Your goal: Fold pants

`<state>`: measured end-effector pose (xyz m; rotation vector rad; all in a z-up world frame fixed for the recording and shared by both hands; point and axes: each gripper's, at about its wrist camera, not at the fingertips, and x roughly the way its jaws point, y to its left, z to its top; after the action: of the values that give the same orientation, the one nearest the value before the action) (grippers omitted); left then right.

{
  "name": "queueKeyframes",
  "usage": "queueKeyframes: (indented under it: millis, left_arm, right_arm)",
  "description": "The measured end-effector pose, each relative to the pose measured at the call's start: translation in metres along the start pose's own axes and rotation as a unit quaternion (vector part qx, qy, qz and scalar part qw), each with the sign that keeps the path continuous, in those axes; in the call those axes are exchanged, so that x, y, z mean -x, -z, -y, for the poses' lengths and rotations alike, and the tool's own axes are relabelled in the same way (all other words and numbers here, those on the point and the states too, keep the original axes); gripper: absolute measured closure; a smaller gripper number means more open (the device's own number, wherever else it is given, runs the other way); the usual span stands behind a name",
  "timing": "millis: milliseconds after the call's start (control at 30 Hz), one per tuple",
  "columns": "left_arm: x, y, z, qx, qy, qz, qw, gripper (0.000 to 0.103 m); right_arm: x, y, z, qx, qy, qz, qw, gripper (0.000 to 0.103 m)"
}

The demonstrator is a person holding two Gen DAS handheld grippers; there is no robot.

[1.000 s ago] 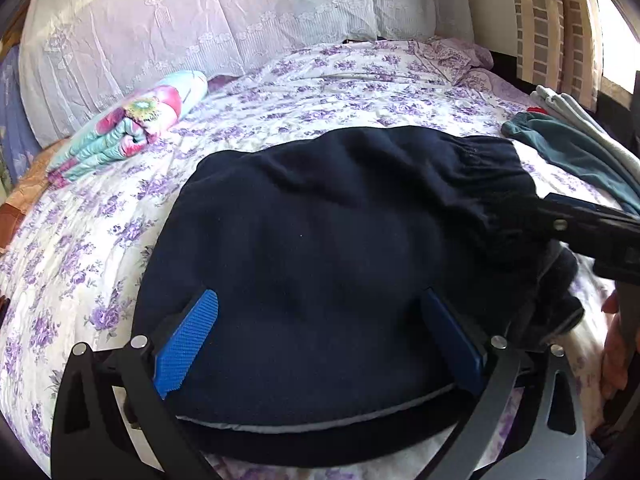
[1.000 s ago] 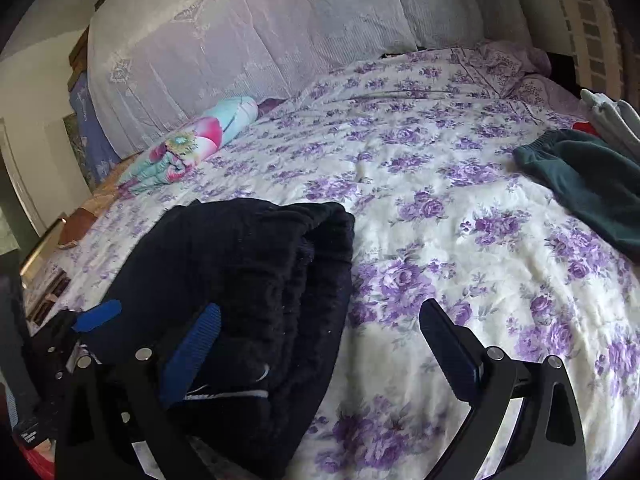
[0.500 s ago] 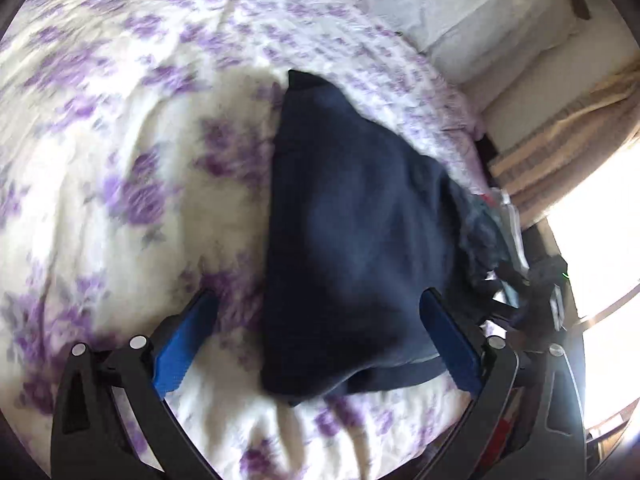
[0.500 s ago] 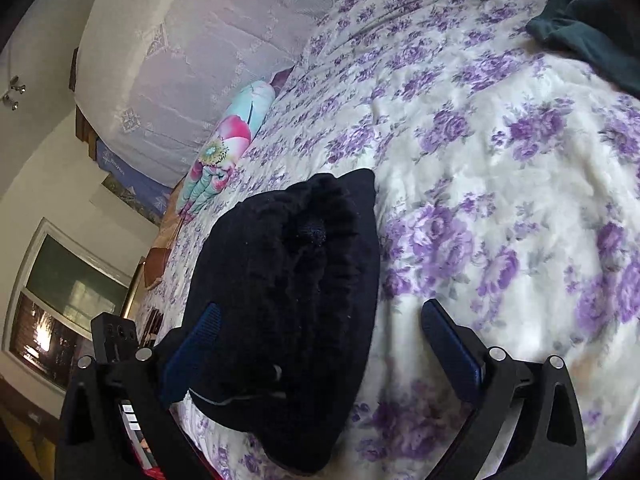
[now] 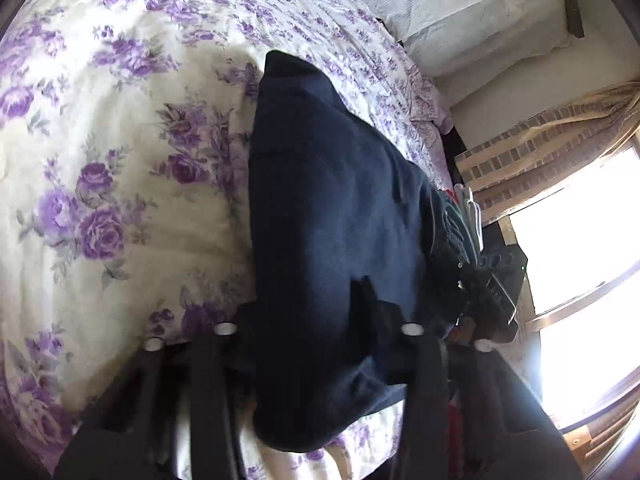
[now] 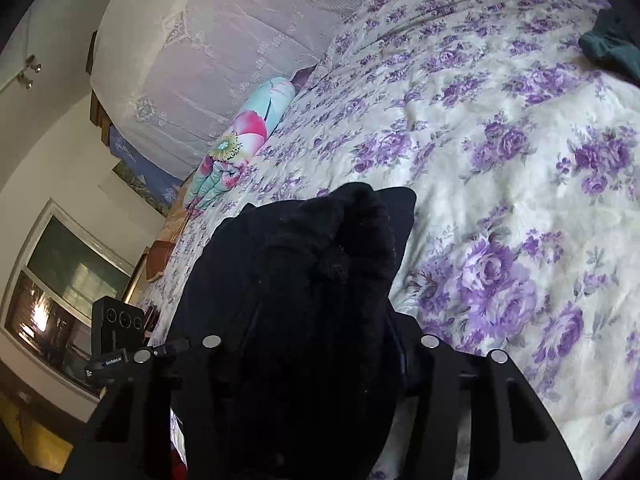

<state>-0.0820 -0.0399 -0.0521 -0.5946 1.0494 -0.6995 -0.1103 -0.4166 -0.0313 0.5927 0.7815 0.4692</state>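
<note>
Purple flowers cover the white bed (image 5: 104,184), and it fills most of both views. Dark pants (image 5: 332,240) lie folded in a thick bundle on the bed, near the cameras. In the left wrist view the pants run from the near edge up toward the far side, and their far corner rests flat on the flowers. The left tool (image 5: 316,344) has its two black arms close in on the near end of the pants, and the cloth bulges out between them, so it looks pinched on the pants. The finger pads are hidden by the cloth. To the right of the pants sits the other tool, partly in view, and past it a bright window (image 5: 576,264) with a checked curtain (image 5: 520,152). In the right wrist view the pants (image 6: 304,280) rise in a dark lump just ahead of the right tool (image 6: 320,360). Its arms sit tight on both sides of the lump, and the cloth covers the pads, so it looks pinched on the pants too. A rolled flowery blanket (image 6: 240,140) lies far off on the left by the pale headboard (image 6: 224,40). A green cloth (image 6: 612,48) lies at the far right edge of the bed.
</note>
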Motion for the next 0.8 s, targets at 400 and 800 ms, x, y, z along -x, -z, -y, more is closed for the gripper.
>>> queueKeyframes:
  millis: [400,800]
  left_arm:
    - [0.000,-0.059,0.070,-0.125,-0.060,0.012,0.9903,0.078]
    - [-0.057,-0.291,0.094,-0.140,-0.121,0.103,0.9772,0.078]
  right_arm:
    - [-0.004,-0.062,-0.049,0.092,0.017,-0.006,0.996,0.058]
    - [-0.117,-0.299,-0.044,0.127,0.038,0.052,0.990,0.059]
